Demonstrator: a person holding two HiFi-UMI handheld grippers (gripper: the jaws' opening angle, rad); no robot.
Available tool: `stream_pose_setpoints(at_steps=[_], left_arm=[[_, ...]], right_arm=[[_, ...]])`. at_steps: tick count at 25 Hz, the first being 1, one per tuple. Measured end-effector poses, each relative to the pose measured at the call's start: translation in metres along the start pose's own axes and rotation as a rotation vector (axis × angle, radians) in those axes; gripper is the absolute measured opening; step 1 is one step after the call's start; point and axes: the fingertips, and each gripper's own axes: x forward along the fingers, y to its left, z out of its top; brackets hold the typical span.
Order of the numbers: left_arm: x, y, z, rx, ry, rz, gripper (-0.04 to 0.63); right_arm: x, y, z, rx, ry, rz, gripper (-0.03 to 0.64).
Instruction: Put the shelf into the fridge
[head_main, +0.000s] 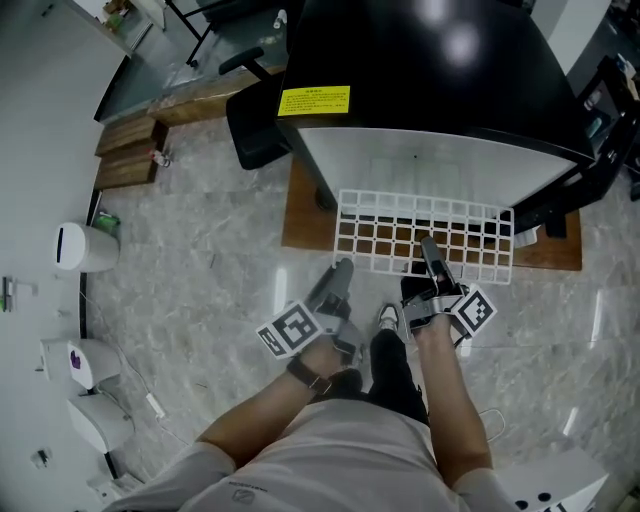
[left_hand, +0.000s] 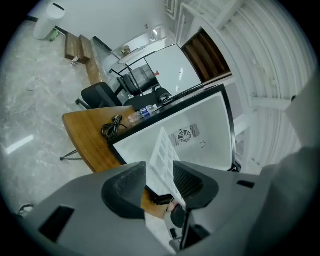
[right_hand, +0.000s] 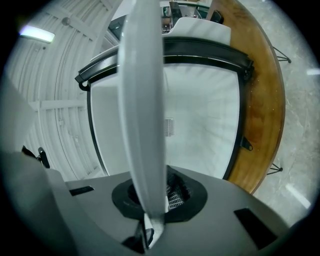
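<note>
White wire shelf (head_main: 420, 232) sits just in front of the open black fridge (head_main: 430, 70), which stands on a wooden desk (head_main: 298, 225). We have our right hand-held gripper (head_main: 430, 248) clamped tight on the shelf's near edge. Our left hand-held gripper (left_hand: 157, 169) stands wide open, with the shelf's edge lying between its jaws, unpinched.
</note>
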Motion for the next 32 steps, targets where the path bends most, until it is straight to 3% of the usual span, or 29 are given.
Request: stream_pose_setpoints(at_steps=[2, 3, 4, 7, 11, 19, 30, 32], left_arm=[[0.01, 0.003, 0.005, -0.014, -0.015, -0.005, 0.151], [0.014, 0.005, 0.007, -0.023, -0.022, -0.007, 0.098], [0.018, 0.006, 0.008, -0.034, -0.026, -0.01, 0.086], [0.021, 0.008, 0.008, -0.068, -0.03, -0.014, 0.075], [0.022, 0.003, 0.009, -0.113, -0.052, -0.061, 0.069], [0.018, 0.015, 0.019, -0.105, -0.06, -0.046, 0.067], [0.022, 0.016, 0.016, -0.135, -0.055, -0.06, 0.063], [0.028, 0.009, 0.02, -0.133, -0.063, -0.107, 0.063]], right_arm=[[0.0, -0.002, 0.0, -0.002, 0.002, -0.002, 0.044], [0.0, -0.003, 0.001, -0.006, 0.003, -0.006, 0.044], [0.001, -0.004, 0.002, -0.009, 0.002, -0.014, 0.044], [0.004, -0.008, 0.004, -0.013, 0.005, -0.036, 0.044], [0.005, -0.008, 0.002, -0.02, 0.009, -0.046, 0.044], [0.017, -0.002, -0.005, -0.062, 0.021, -0.016, 0.044], [0.018, -0.011, -0.002, -0.009, 0.057, -0.042, 0.044], [0.02, -0.011, -0.001, 0.008, 0.056, -0.055, 0.044]])
